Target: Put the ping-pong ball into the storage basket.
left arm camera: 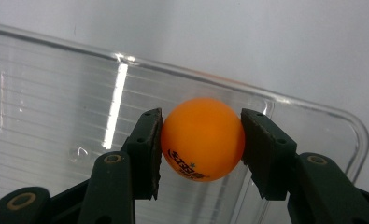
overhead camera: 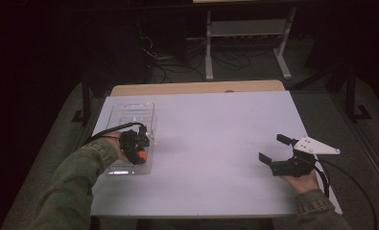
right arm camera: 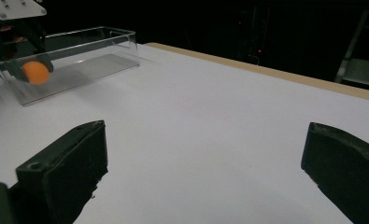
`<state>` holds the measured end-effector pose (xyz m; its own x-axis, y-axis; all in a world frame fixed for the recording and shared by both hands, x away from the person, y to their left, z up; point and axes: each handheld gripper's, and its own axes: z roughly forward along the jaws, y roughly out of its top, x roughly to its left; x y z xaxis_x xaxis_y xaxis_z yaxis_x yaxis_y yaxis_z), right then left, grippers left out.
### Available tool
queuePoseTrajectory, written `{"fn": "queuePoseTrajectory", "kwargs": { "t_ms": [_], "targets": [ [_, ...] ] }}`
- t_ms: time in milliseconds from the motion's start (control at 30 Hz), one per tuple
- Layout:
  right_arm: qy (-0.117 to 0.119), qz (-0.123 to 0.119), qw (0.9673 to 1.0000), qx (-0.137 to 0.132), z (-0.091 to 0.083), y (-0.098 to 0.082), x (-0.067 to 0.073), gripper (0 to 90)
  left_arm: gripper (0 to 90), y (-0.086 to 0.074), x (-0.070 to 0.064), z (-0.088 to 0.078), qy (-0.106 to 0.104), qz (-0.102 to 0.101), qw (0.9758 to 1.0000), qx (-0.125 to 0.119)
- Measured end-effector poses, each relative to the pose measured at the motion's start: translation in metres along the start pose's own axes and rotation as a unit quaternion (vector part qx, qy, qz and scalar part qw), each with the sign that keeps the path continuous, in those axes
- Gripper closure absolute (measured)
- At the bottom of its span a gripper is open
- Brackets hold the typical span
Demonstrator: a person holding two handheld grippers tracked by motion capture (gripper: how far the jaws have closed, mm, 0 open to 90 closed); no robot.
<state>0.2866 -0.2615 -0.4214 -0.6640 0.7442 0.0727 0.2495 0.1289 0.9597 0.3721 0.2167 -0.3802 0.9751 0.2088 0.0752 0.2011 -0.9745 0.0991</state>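
Note:
An orange ping-pong ball (left arm camera: 203, 139) with black print sits clamped between the two black jaws of my left gripper (left arm camera: 202, 144). That gripper (overhead camera: 140, 152) hangs over the near end of a clear plastic tray (overhead camera: 129, 111) at the left of the white table, with the ball (overhead camera: 142, 155) at the tray's rim height. From the right gripper view the ball (right arm camera: 35, 72) shows orange at the tray's (right arm camera: 86, 56) near corner. My right gripper (overhead camera: 273, 148) rests low at the table's right side, jaws wide apart and open (right arm camera: 203, 172), nothing between them.
The white table top (overhead camera: 211, 143) stretches between the two hands, with a wooden strip (overhead camera: 196, 88) along its far edge. Beyond it stand a white table frame (overhead camera: 247, 43) and loose cables on a dark floor.

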Motion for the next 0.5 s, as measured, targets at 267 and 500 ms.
{"fn": "queuePoseTrajectory", "kwargs": {
  "t_ms": [267,500],
  "targets": [
    [0.001,0.0,1.0,-0.001,-0.0004,0.0,0.0003,0.0,50.3,-0.001,0.0009,0.0005,0.003,-0.004,1.0,0.001],
    [0.002,0.001,1.0,0.001,-0.0003,-0.0001,0.0005,0.0,50.0,-0.0025,0.0015,-0.0006,0.013,-0.006,0.9999,0.003]
  ]
}}
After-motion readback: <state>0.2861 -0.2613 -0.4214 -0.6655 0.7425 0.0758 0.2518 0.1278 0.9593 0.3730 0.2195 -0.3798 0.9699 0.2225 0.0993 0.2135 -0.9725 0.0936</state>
